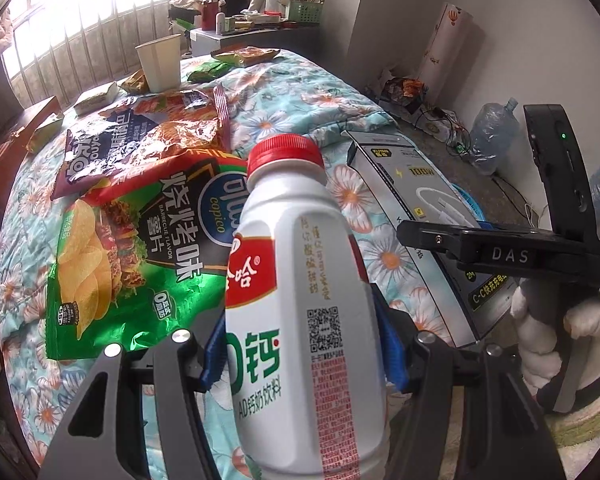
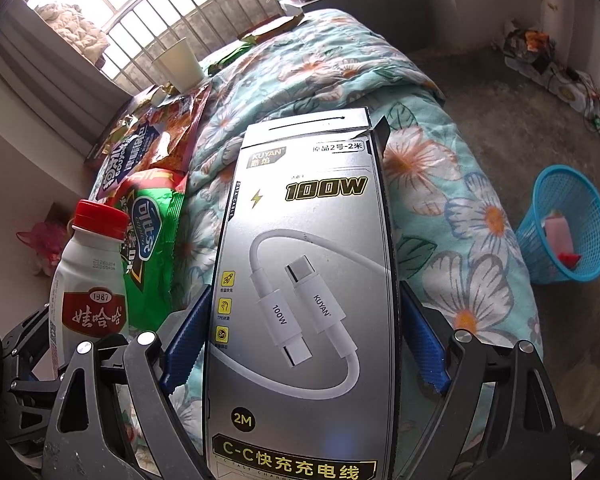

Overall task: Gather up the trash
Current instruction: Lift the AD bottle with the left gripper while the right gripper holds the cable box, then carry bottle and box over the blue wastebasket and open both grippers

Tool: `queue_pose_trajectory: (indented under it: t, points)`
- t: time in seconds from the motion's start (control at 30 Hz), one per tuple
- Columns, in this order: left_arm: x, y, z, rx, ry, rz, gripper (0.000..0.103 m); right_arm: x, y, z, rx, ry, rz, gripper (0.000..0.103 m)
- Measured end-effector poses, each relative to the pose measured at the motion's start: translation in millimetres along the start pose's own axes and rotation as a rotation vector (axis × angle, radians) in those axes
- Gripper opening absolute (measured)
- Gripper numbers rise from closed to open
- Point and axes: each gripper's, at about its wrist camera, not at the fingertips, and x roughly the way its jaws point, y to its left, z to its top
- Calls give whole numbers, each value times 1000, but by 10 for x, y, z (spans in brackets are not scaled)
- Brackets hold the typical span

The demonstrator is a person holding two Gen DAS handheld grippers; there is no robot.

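Both hands are loaded above the bed (image 2: 440, 168): the left gripper (image 1: 300, 354) has its fingers (image 1: 392, 352) clamped on a red-capped white milk-drink bottle (image 1: 296, 280), the right gripper (image 2: 304, 354) has its fingers (image 2: 424, 354) pressed on a silver charging-cable box (image 2: 304, 280). The blue wastebasket (image 2: 588, 204) sits on the floor beyond the right fingers. I think the tall box may pivot and slip from its narrow pinch during the swing.

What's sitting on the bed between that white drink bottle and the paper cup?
Two snack bags: a green chip bag nearest the bottle, then a red and blue bag reaching toward the paper cup. The left wrist view shows it best.
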Motion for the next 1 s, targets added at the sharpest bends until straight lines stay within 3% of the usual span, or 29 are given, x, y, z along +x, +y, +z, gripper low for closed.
queue_pose_trajectory:
  t: [0.53, 0.77, 1.0]
  points:
    - [-62, -147, 42, 40, -21, 20, 60, -130, -100, 17, 16, -29, 40, 83]
    - [-45, -418, 279, 130, -47, -65, 60, -446, -344, 62, 96, -103, 79, 83]
    - [223, -1021, 778, 259, -18, -221, 60, -988, -1149, 0, 303, -249, 71, 83]
